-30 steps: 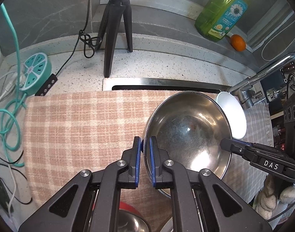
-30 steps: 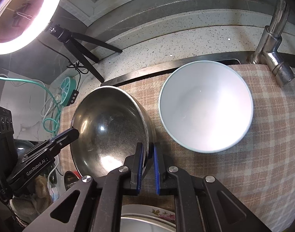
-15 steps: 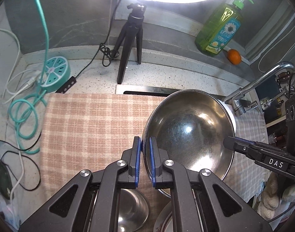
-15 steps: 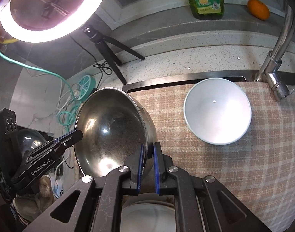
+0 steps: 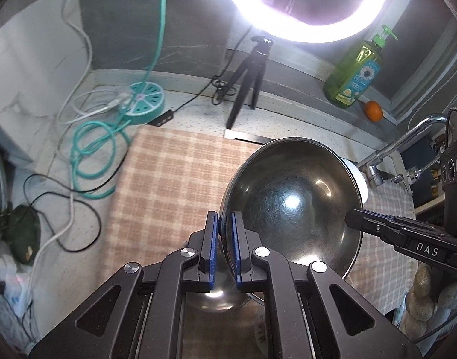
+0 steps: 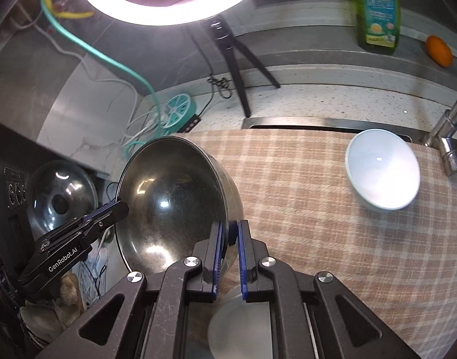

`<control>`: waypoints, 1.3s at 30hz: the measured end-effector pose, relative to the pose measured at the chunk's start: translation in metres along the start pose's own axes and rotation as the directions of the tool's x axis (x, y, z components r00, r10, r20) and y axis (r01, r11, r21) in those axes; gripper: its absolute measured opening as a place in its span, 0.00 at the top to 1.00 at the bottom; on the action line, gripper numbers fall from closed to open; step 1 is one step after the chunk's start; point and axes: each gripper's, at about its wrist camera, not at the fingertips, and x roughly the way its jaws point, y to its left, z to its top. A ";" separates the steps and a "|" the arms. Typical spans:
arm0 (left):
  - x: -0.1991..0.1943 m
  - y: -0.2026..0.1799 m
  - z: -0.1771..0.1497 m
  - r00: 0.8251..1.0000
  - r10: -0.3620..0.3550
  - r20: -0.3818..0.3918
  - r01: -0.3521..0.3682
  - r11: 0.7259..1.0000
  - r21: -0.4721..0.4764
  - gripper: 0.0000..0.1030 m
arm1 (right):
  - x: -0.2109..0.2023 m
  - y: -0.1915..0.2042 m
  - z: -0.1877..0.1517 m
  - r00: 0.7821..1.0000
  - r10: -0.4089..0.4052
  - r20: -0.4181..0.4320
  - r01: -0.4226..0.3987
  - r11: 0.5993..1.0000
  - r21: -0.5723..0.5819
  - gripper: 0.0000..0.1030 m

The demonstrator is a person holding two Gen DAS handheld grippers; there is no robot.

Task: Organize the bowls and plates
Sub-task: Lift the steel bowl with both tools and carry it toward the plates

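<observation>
A large steel bowl (image 5: pixel 291 206) (image 6: pixel 171 203) hangs in the air above the checked cloth (image 5: pixel 174 185) (image 6: pixel 312 209), held by both grippers. My left gripper (image 5: pixel 225 224) is shut on its left rim. On the opposite rim my right gripper (image 6: pixel 229 233) is shut; in the left wrist view it shows as the black fingers (image 5: pixel 378 224) at the bowl's right. A white bowl (image 6: pixel 382 169) sits on the cloth by the faucet; the steel bowl hides most of it (image 5: pixel 358 176) in the left wrist view. A smaller steel bowl (image 5: pixel 213 296) lies under the left gripper.
Faucet (image 6: pixel 446 137) (image 5: pixel 402 146) at the right. Ring light tripod (image 5: pixel 246 83), green soap bottle (image 5: pixel 352 68) and an orange (image 5: pixel 373 110) stand at the back. A teal power hub (image 5: pixel 144 101) with cables lies left. A pot lid (image 6: pixel 60 197) sits far left, a white dish (image 6: pixel 237 326) below.
Both grippers have lifted the steel bowl up and toward the near side; the white bowl and the cloth look smaller and farther, and the ring light has come into view.
</observation>
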 end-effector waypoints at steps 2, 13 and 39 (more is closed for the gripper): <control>-0.009 0.007 -0.009 1.000 0.012 0.009 -0.011 1.000 -0.017 0.93 | 0.001 0.010 -0.005 1.000 0.008 -0.008 -0.008 1.000 -0.021 0.91; -0.048 0.045 -0.061 0.997 0.071 0.043 -0.065 0.991 -0.120 0.93 | 0.015 0.060 -0.040 0.996 0.041 -0.077 -0.051 0.991 -0.124 0.91; -0.049 0.119 -0.160 0.994 0.109 -0.029 -0.113 0.946 -0.303 0.93 | 0.084 0.116 -0.113 0.971 0.014 -0.240 -0.074 0.968 -0.242 0.91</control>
